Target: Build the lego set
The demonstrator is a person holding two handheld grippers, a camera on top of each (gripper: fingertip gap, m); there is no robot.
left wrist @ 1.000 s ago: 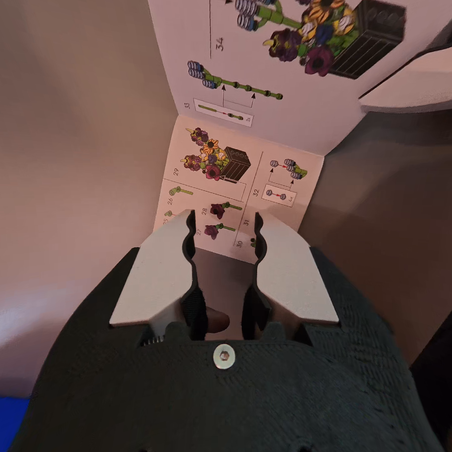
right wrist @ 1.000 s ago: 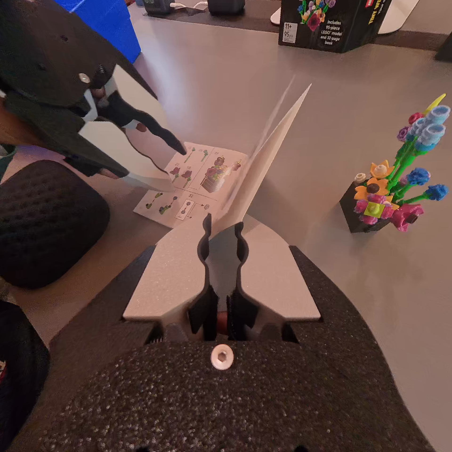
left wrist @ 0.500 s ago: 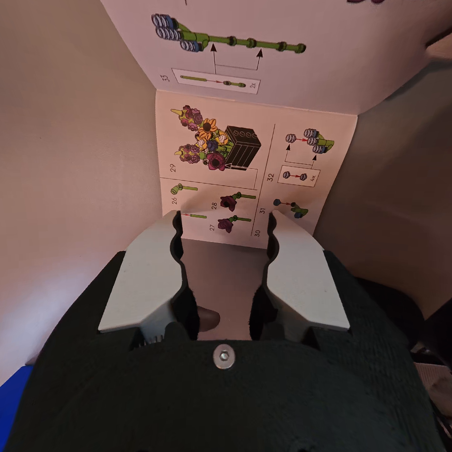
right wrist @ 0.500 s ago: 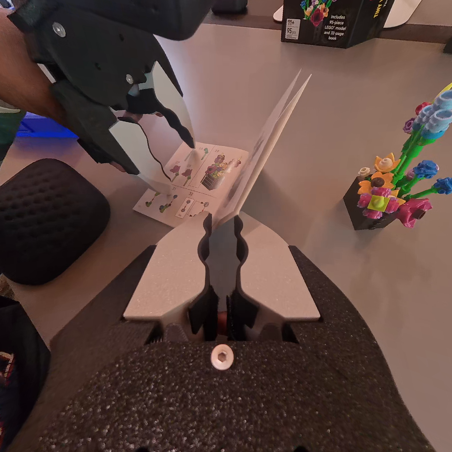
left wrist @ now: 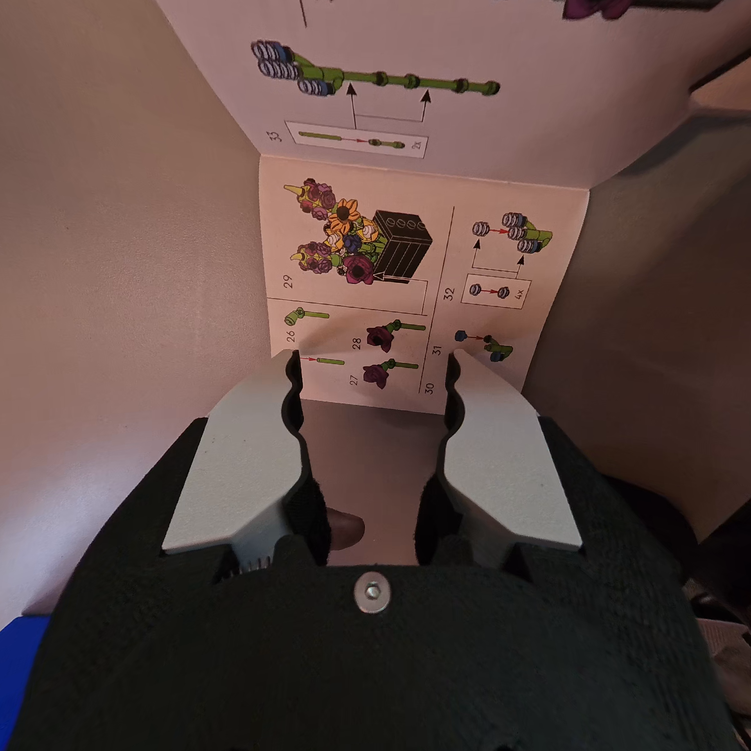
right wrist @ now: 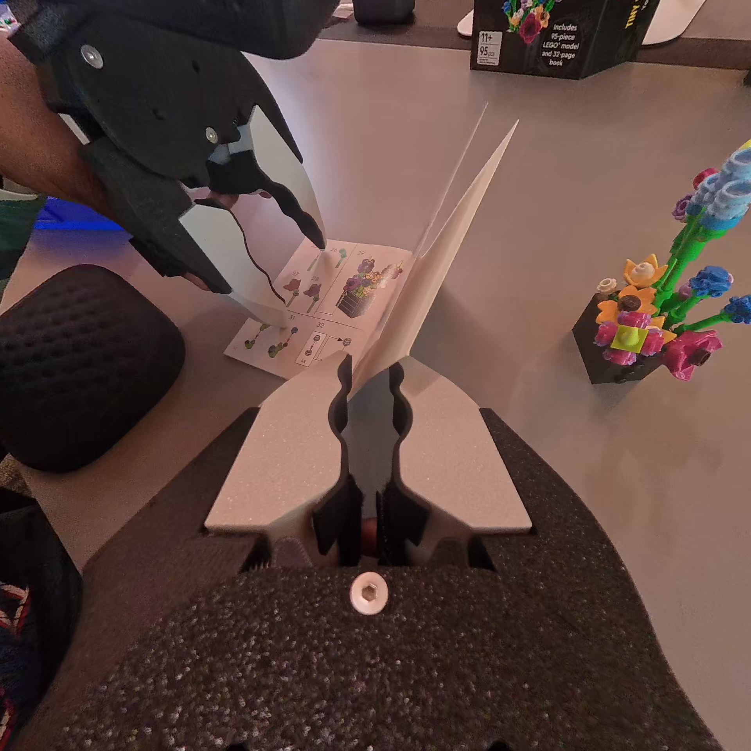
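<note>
The instruction booklet lies open on the grey table. Its flat page (left wrist: 406, 264) (right wrist: 325, 309) shows pictured building steps. Its other pages (right wrist: 439, 252) (left wrist: 406, 61) stand raised. My right gripper (right wrist: 367, 365) is shut on the lower corner of the raised pages and holds them up. My left gripper (left wrist: 372, 353) is open, and its two fingertips rest on the near edge of the flat page; it also shows in the right wrist view (right wrist: 302, 284). The built lego flower bouquet (right wrist: 658, 321) stands in its black base to the right, apart from both grippers.
The black lego box (right wrist: 561, 36) stands at the back of the table. A black padded cushion (right wrist: 73, 365) lies at the left edge. Something blue (left wrist: 16, 670) shows at the far left. Bare table lies between booklet and bouquet.
My left gripper has opened wider and come down onto the flat page. My right gripper has kept the raised pages up, almost still.
</note>
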